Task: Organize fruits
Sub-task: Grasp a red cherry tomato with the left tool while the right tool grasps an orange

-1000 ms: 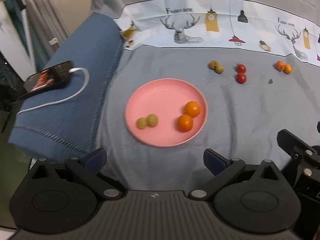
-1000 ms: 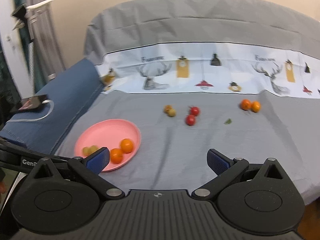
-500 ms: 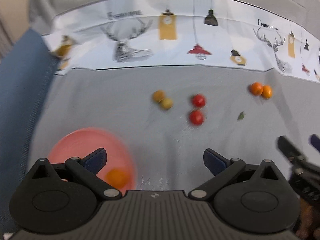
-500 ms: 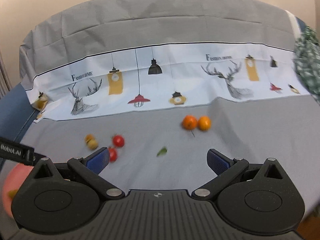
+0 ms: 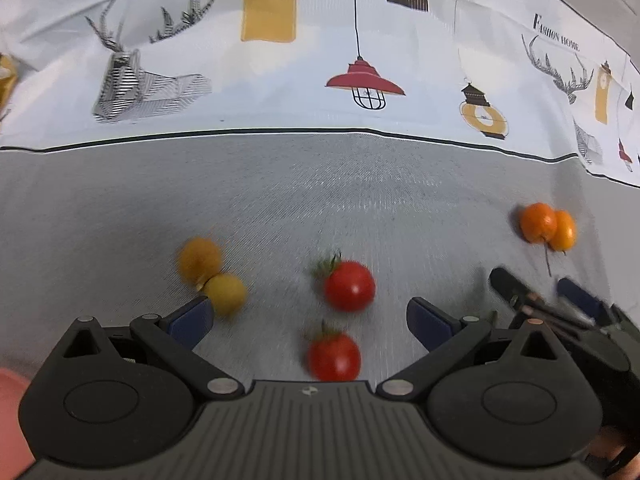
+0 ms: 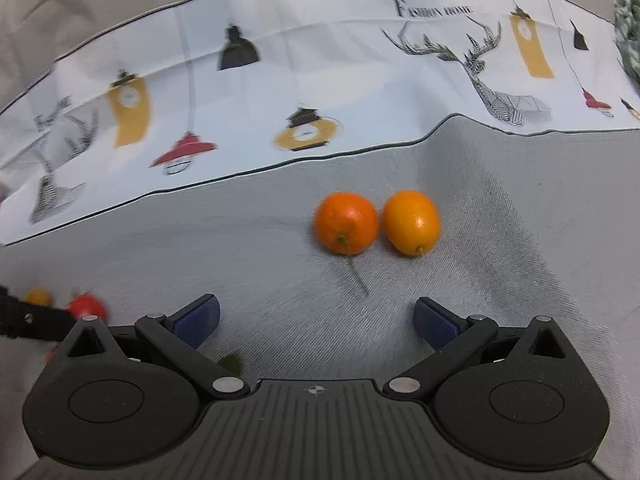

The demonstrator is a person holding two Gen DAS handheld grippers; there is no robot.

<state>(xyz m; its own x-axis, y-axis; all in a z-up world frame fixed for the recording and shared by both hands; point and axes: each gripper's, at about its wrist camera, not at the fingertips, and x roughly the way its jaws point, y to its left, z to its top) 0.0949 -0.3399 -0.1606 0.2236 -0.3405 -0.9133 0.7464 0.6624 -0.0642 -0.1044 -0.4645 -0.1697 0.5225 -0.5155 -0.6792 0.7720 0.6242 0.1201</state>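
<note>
My left gripper point(image 5: 308, 318) is open and empty, low over the grey cloth. Two red cherry tomatoes lie between its fingers: one point(image 5: 349, 286) just ahead, one point(image 5: 334, 356) close to the gripper body. Two yellow-brown fruits point(image 5: 212, 276) touch each other by the left fingertip. My right gripper point(image 6: 316, 318) is open and empty. An orange kumquat point(image 6: 346, 222) and a yellower one point(image 6: 412, 222) lie side by side just beyond its fingertips. The right gripper also shows in the left wrist view point(image 5: 552, 298), near the same kumquats point(image 5: 546, 226).
A white printed cloth band point(image 5: 320, 60) with deer and lamps rises behind the grey cloth. A small green leaf point(image 6: 232, 362) lies by the right gripper's left finger. A sliver of the pink plate point(image 5: 10, 420) shows at the lower left.
Both grippers have moved forward and lower. The left one now has the tomatoes between its fingers; the right one has closed in on the two kumquats. The plate has slid out of view.
</note>
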